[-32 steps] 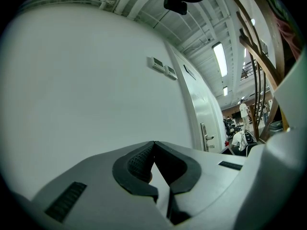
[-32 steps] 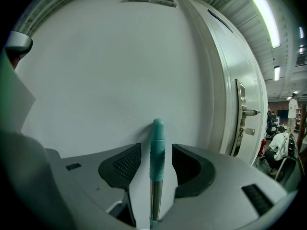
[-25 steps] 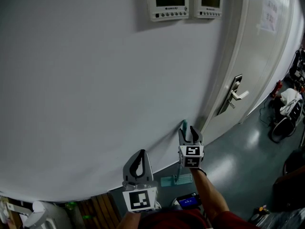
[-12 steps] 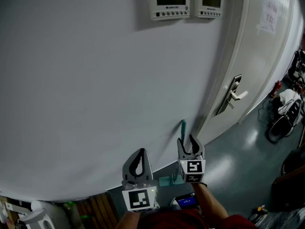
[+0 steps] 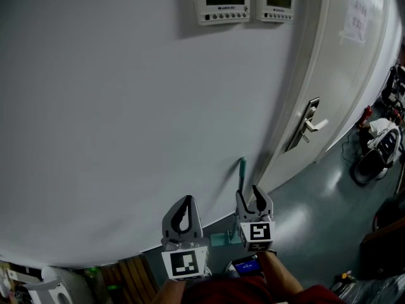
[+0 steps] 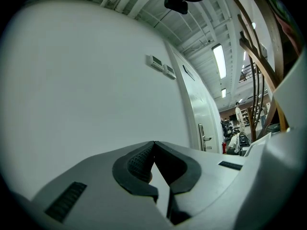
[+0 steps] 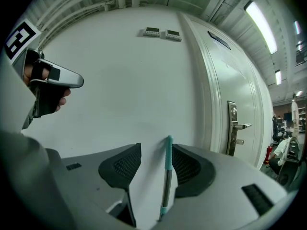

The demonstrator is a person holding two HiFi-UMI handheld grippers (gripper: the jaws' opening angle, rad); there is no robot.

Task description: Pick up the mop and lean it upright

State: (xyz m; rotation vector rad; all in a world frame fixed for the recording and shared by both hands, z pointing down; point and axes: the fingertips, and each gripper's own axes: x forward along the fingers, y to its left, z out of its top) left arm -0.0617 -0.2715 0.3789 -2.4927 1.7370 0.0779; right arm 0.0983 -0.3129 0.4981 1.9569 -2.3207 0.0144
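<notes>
Jaws of right gripper (image 7: 156,150) stood apart; mop handle (image 7: 168,176) rose between them, close to one pad, contact unclear. On left gripper (image 6: 153,145), jaw tips met, nothing held. Mop head (image 5: 224,239) partly hidden behind right gripper. Handle leaned upright on white wall (image 5: 126,106), beside door (image 5: 335,62) with lever handle (image 5: 314,126). Two control panels (image 5: 221,2) above, top edges cut off.

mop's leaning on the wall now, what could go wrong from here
1. The mop handle stands between the open jaws of the right gripper, close beside one; a sideways withdrawal may knock it over.
2. Its tip rests on a smooth wall, so it might slide toward the door.
</notes>
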